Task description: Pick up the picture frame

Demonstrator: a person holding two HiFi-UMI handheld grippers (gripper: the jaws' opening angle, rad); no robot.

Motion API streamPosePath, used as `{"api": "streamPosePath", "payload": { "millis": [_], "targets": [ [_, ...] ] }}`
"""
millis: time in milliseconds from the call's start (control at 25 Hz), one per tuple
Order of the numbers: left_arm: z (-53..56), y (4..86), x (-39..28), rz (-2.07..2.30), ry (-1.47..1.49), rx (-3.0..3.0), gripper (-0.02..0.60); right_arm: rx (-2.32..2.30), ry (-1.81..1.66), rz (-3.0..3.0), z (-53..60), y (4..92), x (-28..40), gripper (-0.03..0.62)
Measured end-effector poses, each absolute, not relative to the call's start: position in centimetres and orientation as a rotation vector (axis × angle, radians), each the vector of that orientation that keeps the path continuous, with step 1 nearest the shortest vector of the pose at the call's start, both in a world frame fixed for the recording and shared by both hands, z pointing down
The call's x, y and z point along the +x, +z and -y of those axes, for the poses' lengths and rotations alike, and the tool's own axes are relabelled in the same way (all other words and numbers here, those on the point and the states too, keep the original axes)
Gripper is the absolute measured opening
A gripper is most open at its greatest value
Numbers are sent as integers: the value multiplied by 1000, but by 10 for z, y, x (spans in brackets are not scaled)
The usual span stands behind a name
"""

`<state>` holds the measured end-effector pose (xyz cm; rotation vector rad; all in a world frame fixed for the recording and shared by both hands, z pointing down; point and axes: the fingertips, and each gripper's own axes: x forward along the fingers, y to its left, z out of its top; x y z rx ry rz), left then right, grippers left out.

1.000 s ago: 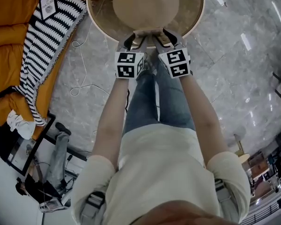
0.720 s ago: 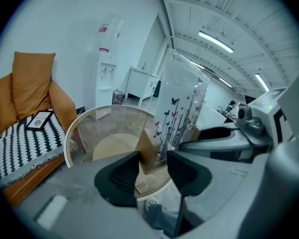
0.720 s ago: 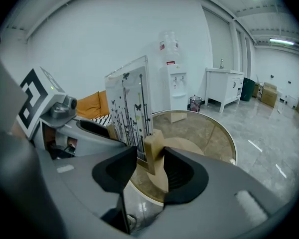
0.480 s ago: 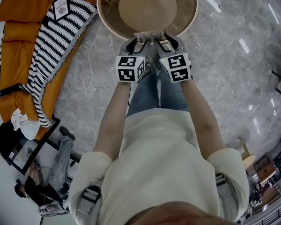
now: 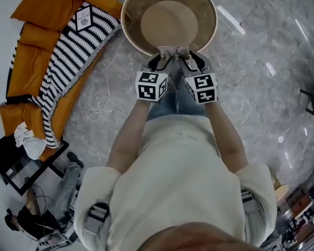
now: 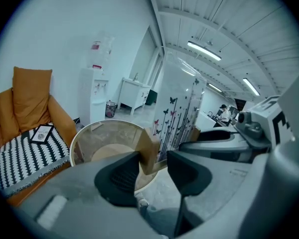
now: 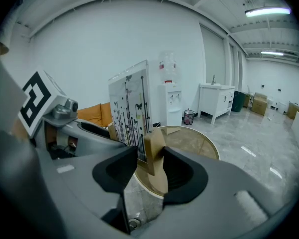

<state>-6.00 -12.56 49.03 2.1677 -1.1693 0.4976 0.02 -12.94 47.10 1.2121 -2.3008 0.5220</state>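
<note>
Lift step in hand. The picture frame (image 5: 174,52) stands upright between your two grippers, at the near edge of the round table (image 5: 130,20) and apparently clear of its top. Left gripper (image 5: 160,61) fingers clamp one wooden lower corner and right gripper (image 5: 190,60) fingers clamp the other, both set wide. Next: raise both hands together, with even squeeze. The sofa (image 5: 34,41) and cable (image 5: 102,88) lie left on the floor; nothing obstructs.
</note>
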Motion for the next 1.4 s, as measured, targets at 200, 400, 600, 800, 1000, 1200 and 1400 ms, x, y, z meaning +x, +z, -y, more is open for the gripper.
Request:
{"api": "streamPosePath", "payload": {
  "millis": [200, 400, 600, 800, 1000, 1200, 1400],
  "targets": [
    [116, 463, -60, 1190, 487, 2188, 178, 1216, 499, 2339, 120, 444, 0, 163],
    [110, 443, -66, 1208, 457, 2202, 178, 1215, 447, 2368, 113, 422, -5, 160],
    [103, 423, -75, 1226, 465, 2230, 178, 1207, 450, 2411, 106, 404, -13, 153],
    [97, 409, -82, 1242, 465, 2249, 178, 1206, 435, 2442, 99, 390, -19, 150],
    [92, 404, -85, 1246, 469, 2267, 178, 1210, 424, 2455, 94, 386, -22, 149],
    [91, 404, -87, 1248, 462, 2266, 178, 1205, 398, 2451, 92, 385, -24, 143],
    [95, 401, -87, 1254, 459, 2271, 178, 1214, 393, 2452, 97, 382, -24, 140]
  ]
}}
